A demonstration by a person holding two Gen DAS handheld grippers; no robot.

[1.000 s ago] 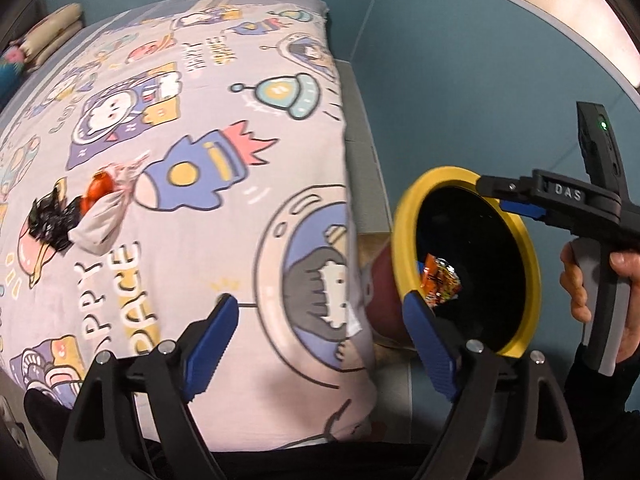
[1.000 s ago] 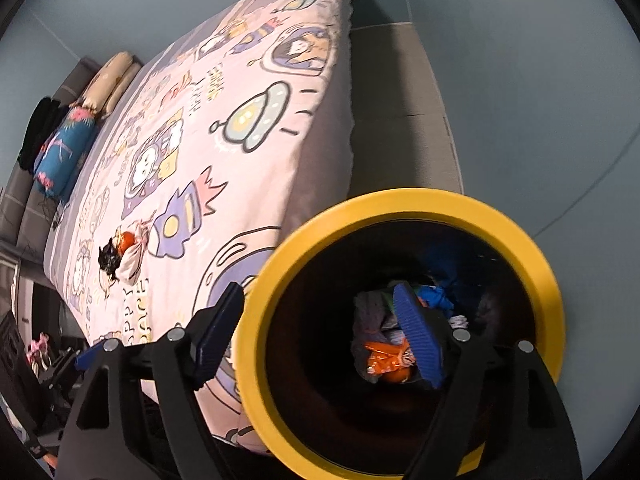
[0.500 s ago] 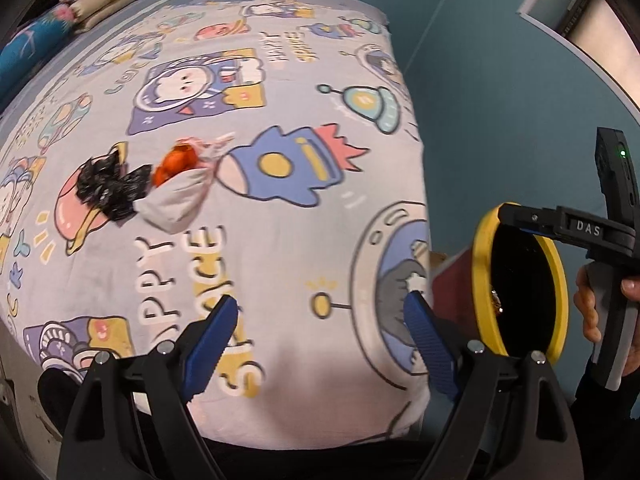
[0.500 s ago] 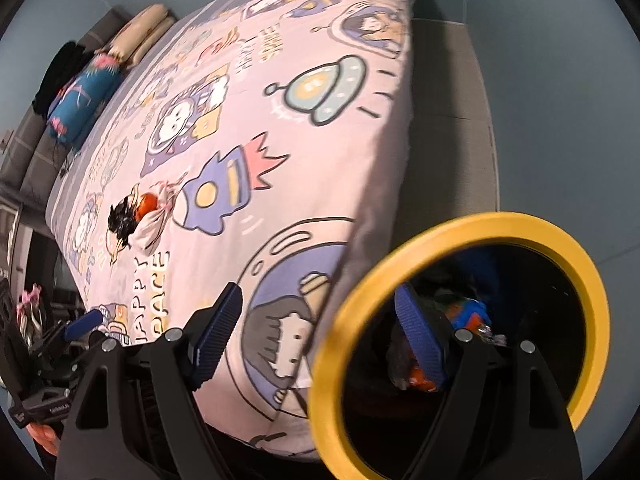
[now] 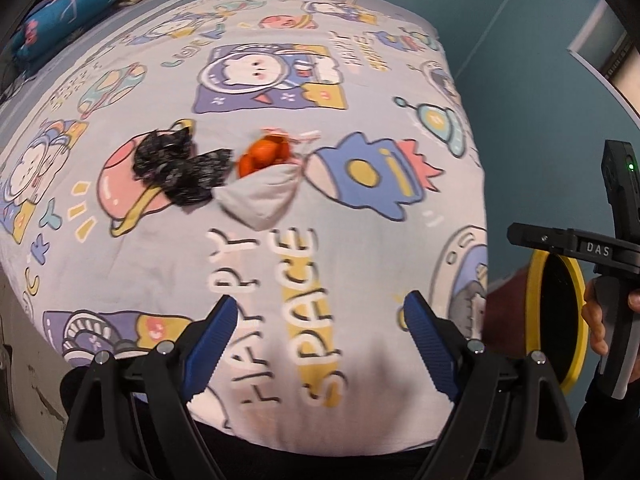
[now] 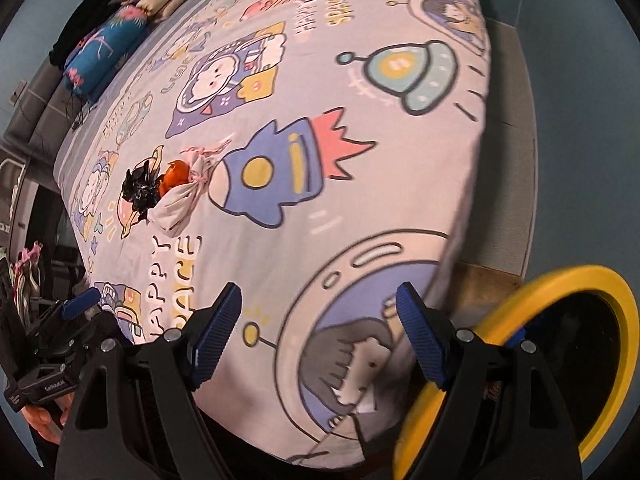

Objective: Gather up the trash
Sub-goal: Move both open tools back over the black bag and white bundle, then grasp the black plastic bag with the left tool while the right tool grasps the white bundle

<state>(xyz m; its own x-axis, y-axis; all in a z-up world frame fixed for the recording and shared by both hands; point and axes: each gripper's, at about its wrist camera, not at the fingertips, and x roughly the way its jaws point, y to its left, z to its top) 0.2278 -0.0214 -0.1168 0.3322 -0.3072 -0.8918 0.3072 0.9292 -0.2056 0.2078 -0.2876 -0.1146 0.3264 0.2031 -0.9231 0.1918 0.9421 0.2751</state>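
Three pieces of trash lie together on the space-print bedspread (image 5: 280, 264): a crumpled black bag (image 5: 180, 168), an orange wrapper (image 5: 264, 154) and a grey-white cloth bundle (image 5: 260, 196). The right wrist view shows the same cluster far left: black bag (image 6: 138, 190), orange wrapper (image 6: 174, 176), cloth bundle (image 6: 178, 206). My left gripper (image 5: 320, 336) hangs open over the bed's near edge, well short of the trash. My right gripper (image 6: 320, 328) is open too, empty, above the bed corner. The yellow-rimmed bin (image 6: 560, 360) stands on the floor at the right, also seen as the bin (image 5: 554, 320).
Folded pillows and a blue patterned cushion (image 6: 104, 52) sit at the bed's far end. A grey bed frame strip (image 6: 516, 140) and blue wall border the bed's right side. A person's hand (image 5: 600, 320) holds the right gripper's handle beside the bin.
Both grippers have swung left, away from the bin and over the bed. The bin has slid toward the right edge of both views, and the trash cluster now sits nearer the centre.
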